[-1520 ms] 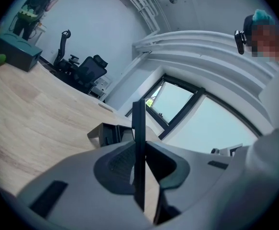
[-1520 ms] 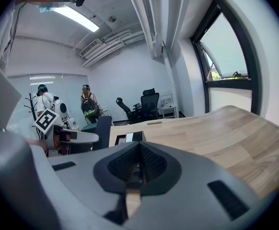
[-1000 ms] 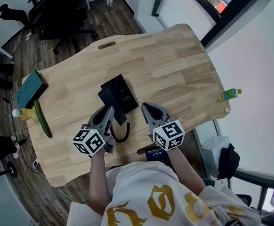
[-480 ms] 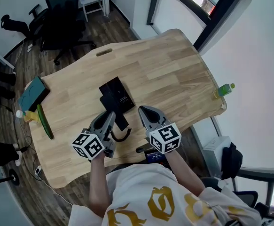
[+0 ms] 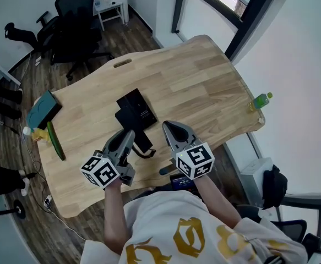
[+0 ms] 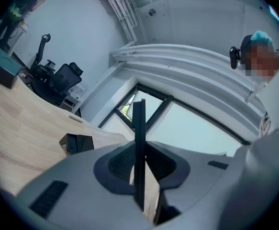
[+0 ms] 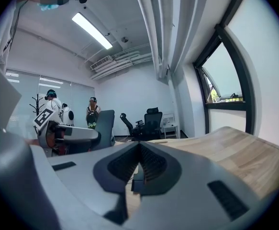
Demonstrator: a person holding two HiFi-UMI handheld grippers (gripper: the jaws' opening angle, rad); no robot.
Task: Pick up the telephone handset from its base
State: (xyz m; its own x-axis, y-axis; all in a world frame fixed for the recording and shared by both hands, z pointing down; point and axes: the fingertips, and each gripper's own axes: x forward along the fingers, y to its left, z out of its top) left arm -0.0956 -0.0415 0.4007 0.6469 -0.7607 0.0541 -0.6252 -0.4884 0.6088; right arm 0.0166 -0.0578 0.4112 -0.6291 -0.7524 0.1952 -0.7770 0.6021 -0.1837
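The black telephone handset is clamped edge-on in my left gripper, above the near part of the wooden table. In the left gripper view the handset stands as a thin upright slab between the jaws. The black telephone base rests on the table just beyond, seen small as the base. A coiled cord hangs from the handset. My right gripper hovers to the right of the handset, jaws shut on nothing; its pads meet.
At the table's left edge lie a teal box, a long green object and a yellow item. A green bottle stands at the right edge. Office chairs stand beyond the table. People stand far off.
Both grippers have risen a little and drifted, the left one carrying the handset up with it. The base stays put on the table.
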